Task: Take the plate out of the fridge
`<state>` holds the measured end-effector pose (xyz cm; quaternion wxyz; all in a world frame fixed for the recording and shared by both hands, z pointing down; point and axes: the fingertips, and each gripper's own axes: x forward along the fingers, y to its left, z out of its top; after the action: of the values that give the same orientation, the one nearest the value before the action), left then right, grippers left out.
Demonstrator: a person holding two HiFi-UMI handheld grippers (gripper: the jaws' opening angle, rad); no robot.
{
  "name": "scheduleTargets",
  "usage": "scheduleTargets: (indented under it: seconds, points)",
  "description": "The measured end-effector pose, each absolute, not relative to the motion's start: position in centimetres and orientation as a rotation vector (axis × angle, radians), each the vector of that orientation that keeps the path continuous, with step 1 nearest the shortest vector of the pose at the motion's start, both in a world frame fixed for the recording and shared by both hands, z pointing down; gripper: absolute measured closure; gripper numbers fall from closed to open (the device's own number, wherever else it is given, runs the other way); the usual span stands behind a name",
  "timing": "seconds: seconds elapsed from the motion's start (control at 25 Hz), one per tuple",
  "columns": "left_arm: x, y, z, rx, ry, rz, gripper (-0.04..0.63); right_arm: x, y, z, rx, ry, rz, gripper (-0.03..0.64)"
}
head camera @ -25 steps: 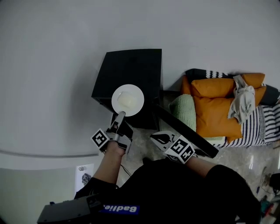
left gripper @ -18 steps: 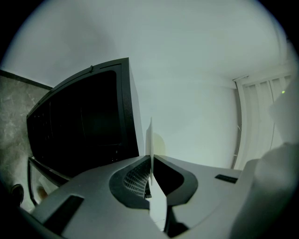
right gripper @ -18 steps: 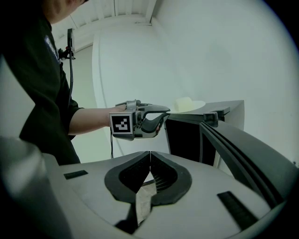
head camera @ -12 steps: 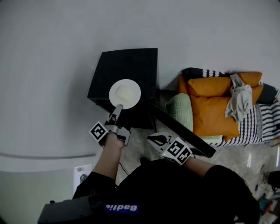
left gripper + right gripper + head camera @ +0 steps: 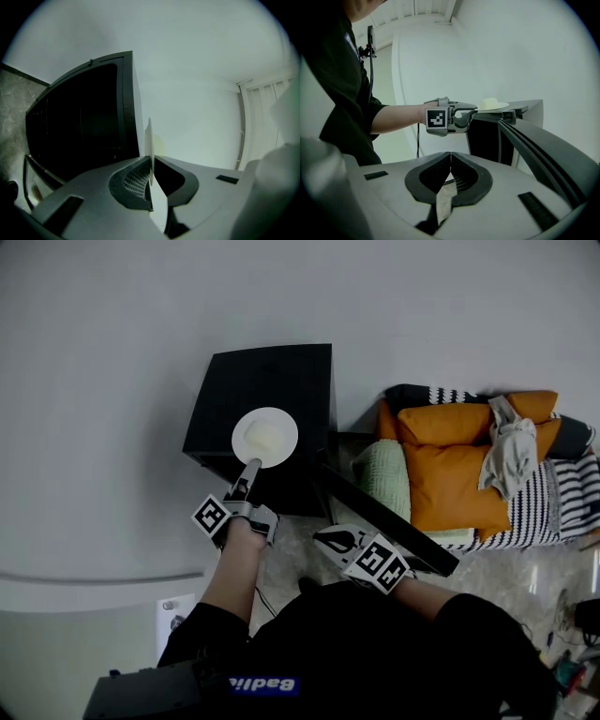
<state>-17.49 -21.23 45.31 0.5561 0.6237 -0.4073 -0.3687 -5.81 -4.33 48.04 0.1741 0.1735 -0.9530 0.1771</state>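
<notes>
- Since a second ago, the white plate and the left gripper holding it are sitting slightly higher in the head view, with the plate lying further over the top of the black fridge
- In the left gripper view the jaws are pinching the plate's thin rim, which is standing edge-on between the two pads
- A pale mound of food is resting in the middle of the plate
- The plate is now out of the fridge and at the level of its top, near the front edge; whether it is touching the top cannot be told
- The left gripper is reaching in from below the plate in the head view, with its marker cube showing at the lower left of the plate
- The right gripper is hanging at the lower centre of the frame, just beside the open fridge door; its jaws are closed together with nothing between them
- The door is running diagonally towards the lower right of the head view
- An orange cushion and a green pillow are lying at the right, beyond the door
</notes>
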Motion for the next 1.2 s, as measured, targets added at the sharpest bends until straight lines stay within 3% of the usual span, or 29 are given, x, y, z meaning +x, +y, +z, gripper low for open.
scheduleTargets:
  seconds: [1.04, 1.2]
  points:
    - [-15.7, -22.3, 45.8, 1.526, -0.913, -0.864, 0.565, -5.0, -3.7, 48.0, 0.506, -2.686, 0.495, 0.604]
    - [-15.8, -22.5, 45.7, 1.551, -0.901, -0.874, 0.517, -5.0, -3.9, 48.1, 0.509, -2.685, 0.489, 0.605]
